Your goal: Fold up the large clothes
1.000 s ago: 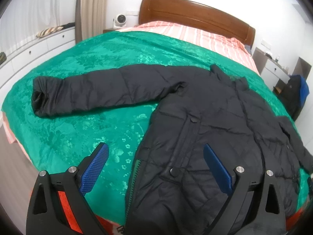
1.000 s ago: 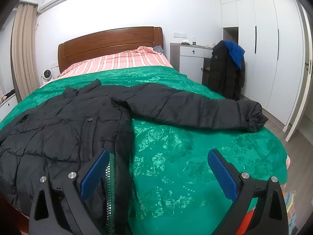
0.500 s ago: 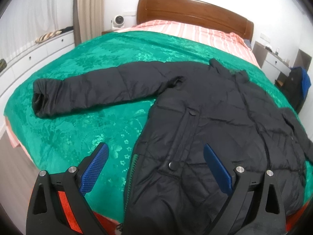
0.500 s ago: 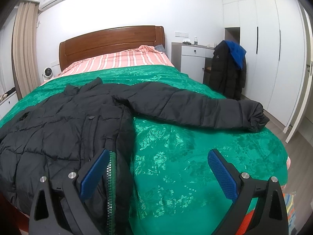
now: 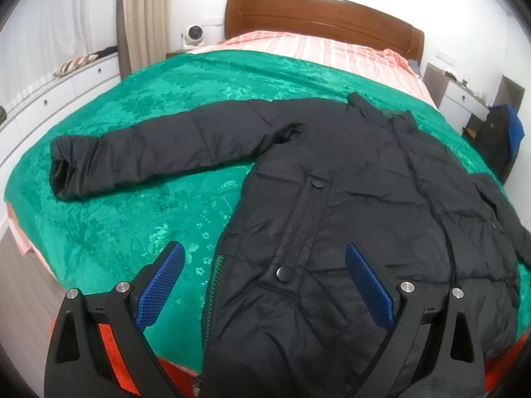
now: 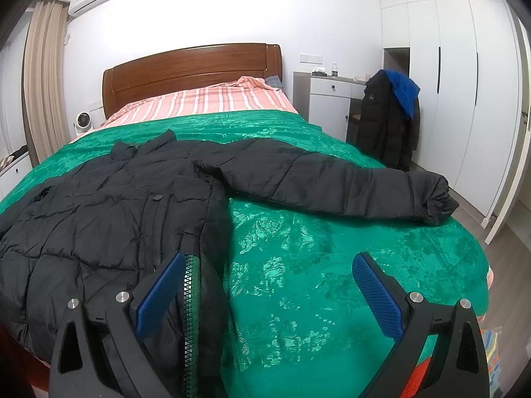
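Observation:
A black puffer jacket lies spread face up on a green bedspread, collar toward the headboard, both sleeves stretched out sideways. Its left sleeve ends in a cuff near the bed's left edge. Its right sleeve reaches the right edge in the right wrist view. My left gripper is open and empty, hovering over the jacket's lower left hem. My right gripper is open and empty, over the jacket's lower right hem with its green zipper.
A wooden headboard and striped pink sheet are at the far end. A white dresser runs along the left. A chair with a dark coat, a nightstand and white wardrobes stand at the right.
Both grippers have shifted slightly; the left view has tilted so the jacket sits a little more centred. The jacket itself has not moved, and both grippers stay open.

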Available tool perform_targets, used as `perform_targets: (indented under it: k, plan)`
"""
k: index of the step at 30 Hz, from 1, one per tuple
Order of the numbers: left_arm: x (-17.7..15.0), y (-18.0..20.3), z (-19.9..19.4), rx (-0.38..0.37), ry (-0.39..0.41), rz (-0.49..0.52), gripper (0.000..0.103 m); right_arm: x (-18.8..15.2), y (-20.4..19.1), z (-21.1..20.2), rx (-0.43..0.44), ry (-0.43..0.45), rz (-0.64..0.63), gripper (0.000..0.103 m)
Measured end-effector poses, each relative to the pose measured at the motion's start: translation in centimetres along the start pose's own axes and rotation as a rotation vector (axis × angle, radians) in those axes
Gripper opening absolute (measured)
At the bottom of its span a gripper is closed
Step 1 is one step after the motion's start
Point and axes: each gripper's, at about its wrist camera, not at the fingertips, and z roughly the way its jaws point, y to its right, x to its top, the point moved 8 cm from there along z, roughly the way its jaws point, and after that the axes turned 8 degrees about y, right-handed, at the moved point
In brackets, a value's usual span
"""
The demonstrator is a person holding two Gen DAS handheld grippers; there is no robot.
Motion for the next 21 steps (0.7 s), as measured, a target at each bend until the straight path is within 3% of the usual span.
perform_targets:
  k: [21]
  plan:
    - [-0.6, 2.0, -0.6, -0.039, -0.021, 0.127, 0.1, -0.1, -0.2, 0.3, 0.004, -0.002, -0.003, 0.099]
